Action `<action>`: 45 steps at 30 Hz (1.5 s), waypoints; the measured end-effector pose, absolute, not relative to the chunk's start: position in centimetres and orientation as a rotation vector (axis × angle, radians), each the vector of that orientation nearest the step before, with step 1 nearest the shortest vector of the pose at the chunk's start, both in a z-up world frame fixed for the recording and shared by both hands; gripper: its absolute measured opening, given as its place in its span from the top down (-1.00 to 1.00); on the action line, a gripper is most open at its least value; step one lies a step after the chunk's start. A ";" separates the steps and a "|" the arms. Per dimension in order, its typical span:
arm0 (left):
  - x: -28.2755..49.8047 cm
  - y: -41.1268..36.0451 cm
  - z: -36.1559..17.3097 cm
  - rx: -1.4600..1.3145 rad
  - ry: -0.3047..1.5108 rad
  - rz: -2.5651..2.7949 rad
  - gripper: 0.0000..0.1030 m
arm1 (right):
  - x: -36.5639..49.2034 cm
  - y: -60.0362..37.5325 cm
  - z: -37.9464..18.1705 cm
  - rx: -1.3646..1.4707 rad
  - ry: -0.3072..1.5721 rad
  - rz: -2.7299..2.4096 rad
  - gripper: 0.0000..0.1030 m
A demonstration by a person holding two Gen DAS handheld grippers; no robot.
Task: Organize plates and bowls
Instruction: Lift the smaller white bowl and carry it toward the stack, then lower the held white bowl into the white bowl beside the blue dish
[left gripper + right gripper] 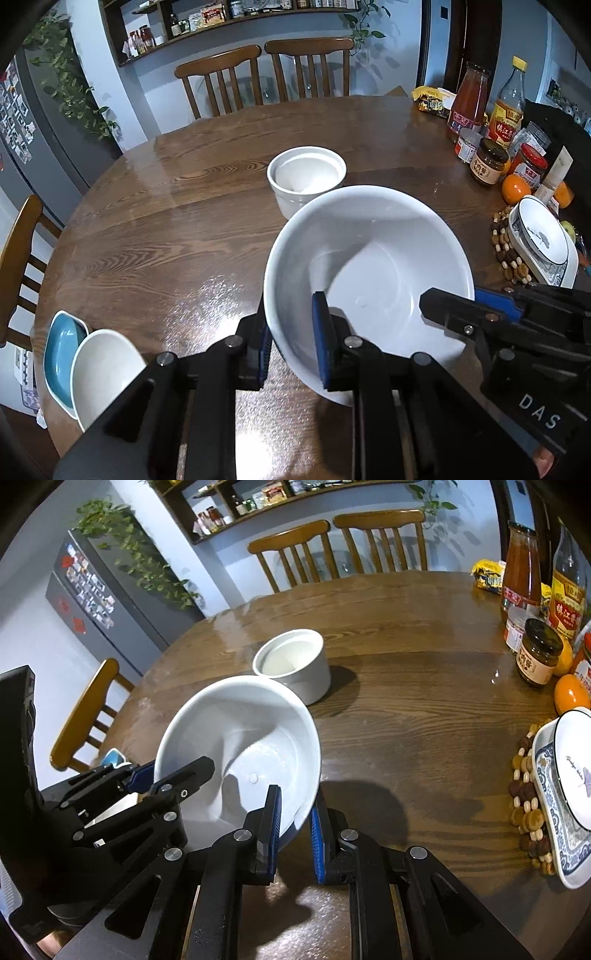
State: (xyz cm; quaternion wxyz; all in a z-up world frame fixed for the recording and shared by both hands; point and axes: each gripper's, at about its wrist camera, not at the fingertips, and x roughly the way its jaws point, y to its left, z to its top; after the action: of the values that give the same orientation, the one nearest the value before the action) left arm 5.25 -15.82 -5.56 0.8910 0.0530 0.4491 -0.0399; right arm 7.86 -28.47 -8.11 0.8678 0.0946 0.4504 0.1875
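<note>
We've got both grippers, left gripper (293,347) and right gripper (295,827), clamped on opposite rims of the big white bowl (369,266), held tilted above the table (166,229) near its front edge. Best to level it and keep both hands moving together. Count: two stacked ramekins (306,177) mid-table, two dishes (85,365) at the left edge, two patterned plates (543,247) on the right.

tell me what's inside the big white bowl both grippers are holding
The big white bowl looks empty: bare glazed floor with one tiny raised speck. One finger of the left gripper and one of the right gripper reach inside, covering bits of the wall.
</note>
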 end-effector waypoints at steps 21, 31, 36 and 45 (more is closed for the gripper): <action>1.0 -11.8 -3.6 0.058 0.876 -0.009 0.64 | 4.9 -25.0 -6.4 0.134 0.913 0.476 0.68; -0.8 -7.4 -3.4 0.022 0.877 0.084 0.64 | 4.2 -20.1 -6.2 0.090 0.922 0.561 0.68; -1.3 -4.5 -3.6 -0.002 0.887 0.130 0.64 | 4.0 -17.4 -6.4 0.060 0.932 0.602 0.68; -1.1 0.0 -4.5 -0.047 0.918 0.177 0.64 | 4.5 -12.5 -7.2 0.012 0.966 0.653 0.68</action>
State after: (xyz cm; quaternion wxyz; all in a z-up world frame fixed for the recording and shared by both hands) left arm -1.11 0.03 -4.47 0.8925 -0.0227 0.4423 0.0854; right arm 4.49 -12.54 -7.24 0.8348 0.0055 0.4562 0.3082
